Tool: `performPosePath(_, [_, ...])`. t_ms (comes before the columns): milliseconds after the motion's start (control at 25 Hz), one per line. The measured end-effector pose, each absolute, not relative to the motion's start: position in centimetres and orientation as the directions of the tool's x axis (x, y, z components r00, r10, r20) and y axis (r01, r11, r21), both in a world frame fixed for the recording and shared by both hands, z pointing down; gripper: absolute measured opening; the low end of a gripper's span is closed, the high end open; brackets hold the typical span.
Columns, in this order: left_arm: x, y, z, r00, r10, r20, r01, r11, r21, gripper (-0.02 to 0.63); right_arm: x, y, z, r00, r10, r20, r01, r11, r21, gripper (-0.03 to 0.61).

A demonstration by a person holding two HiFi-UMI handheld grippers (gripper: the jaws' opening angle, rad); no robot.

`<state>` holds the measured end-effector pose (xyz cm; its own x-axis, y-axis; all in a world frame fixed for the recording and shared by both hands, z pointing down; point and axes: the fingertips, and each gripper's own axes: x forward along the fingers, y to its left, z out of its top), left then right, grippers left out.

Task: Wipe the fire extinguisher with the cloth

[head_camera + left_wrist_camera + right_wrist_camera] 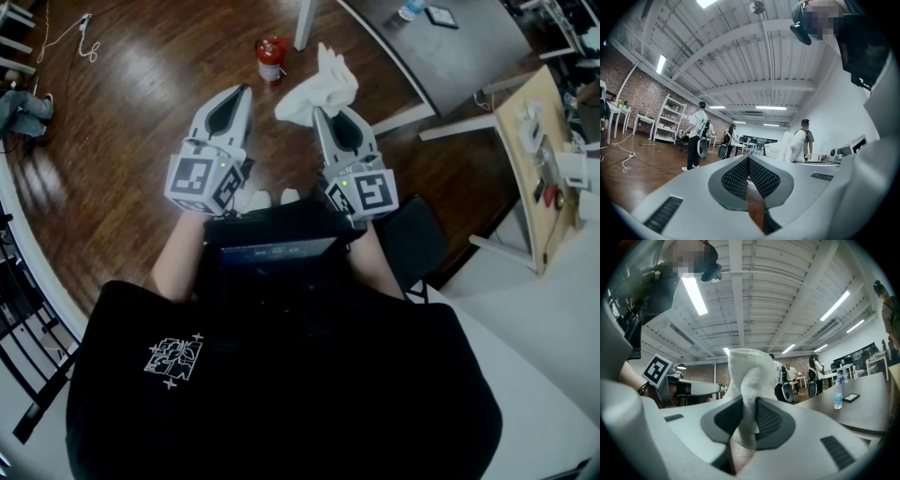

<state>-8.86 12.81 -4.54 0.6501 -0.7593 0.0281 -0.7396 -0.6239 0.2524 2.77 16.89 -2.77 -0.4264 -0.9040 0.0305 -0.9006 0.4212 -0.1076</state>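
A small red fire extinguisher (271, 58) stands upright on the wooden floor, ahead of both grippers. My right gripper (323, 111) is shut on a white cloth (319, 84), which bunches up beyond the jaws; in the right gripper view the white cloth (747, 380) rises between the dark pads. My left gripper (245, 89) is shut with nothing in it, its pads meeting at the tip (748, 158). The left gripper points toward the extinguisher from a little below and left of it. The extinguisher does not show in either gripper view.
A dark grey table (450, 47) with white legs stands at the upper right, with a bottle (410, 10) and a phone on it. A wooden workbench (539, 141) is at the far right. A white cable (75, 33) lies on the floor upper left. Several people stand far off.
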Motion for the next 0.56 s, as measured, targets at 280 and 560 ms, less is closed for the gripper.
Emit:
performPosePath(280, [-8.78, 13.07, -4.82, 0.653, -0.757, 0.025, -0.738, -0.628, 0.248, 0.0, 2.49, 17.15, -2.86, -0.433, -0.901, 0.035, -0.898, 0.428, -0.099, 0.083])
performPosePath(560, [-8.42, 13.46, -4.78, 0.654, -0.757, 0.02, -0.737, -0.63, 0.243, 0.0, 2.88, 17.4, -2.9, -0.433, -0.901, 0.031, -0.898, 0.429, -0.093, 0.083])
